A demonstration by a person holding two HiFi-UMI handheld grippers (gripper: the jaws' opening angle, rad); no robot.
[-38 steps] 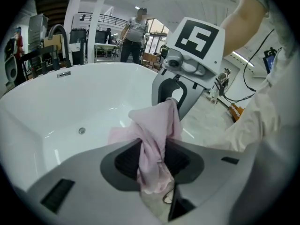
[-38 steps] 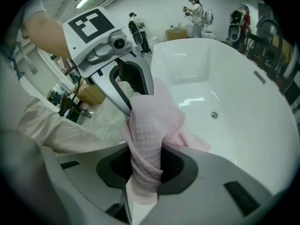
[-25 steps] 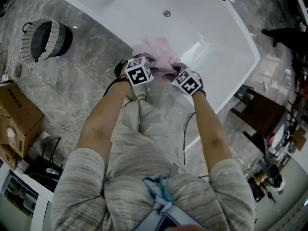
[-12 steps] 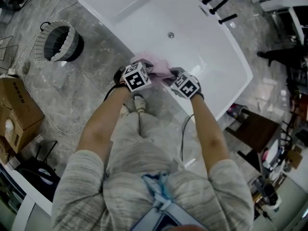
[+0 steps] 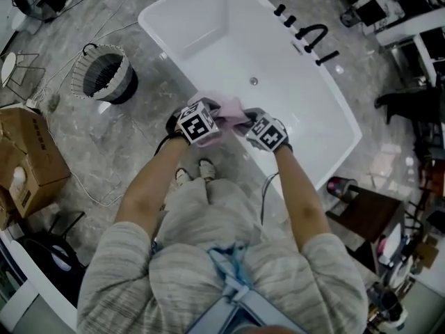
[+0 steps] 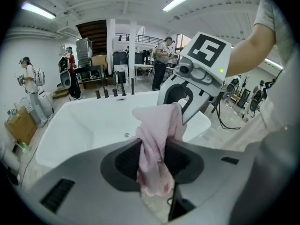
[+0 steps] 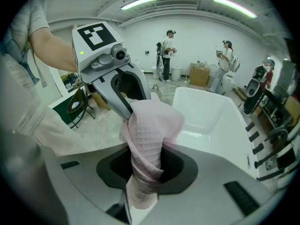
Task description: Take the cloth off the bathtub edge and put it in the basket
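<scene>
A pink waffle cloth [image 5: 229, 110] hangs bunched between my two grippers, lifted above the near rim of the white bathtub [image 5: 208, 40]. My left gripper [image 5: 208, 120] is shut on one end of the cloth [image 6: 154, 149], which spills down through its jaws. My right gripper [image 5: 252, 122] is shut on the other end of the cloth [image 7: 147, 144], also pinched between the jaws. The two grippers face each other closely. The striped basket [image 5: 108, 75] stands on the floor to the left of the tub, apart from both grippers.
A cardboard box [image 5: 28, 158] sits on the marble floor at the left, with a thin cable [image 5: 104, 193] nearby. Black taps [image 5: 309, 37] line the tub's far rim. A dark stool [image 5: 361, 218] stands at the right. The person's feet [image 5: 191, 172] are beside the tub.
Both grippers have risen with the cloth, lifting it off the tub edge. The head view has shifted, so the tub and basket now sit further right and lower.
</scene>
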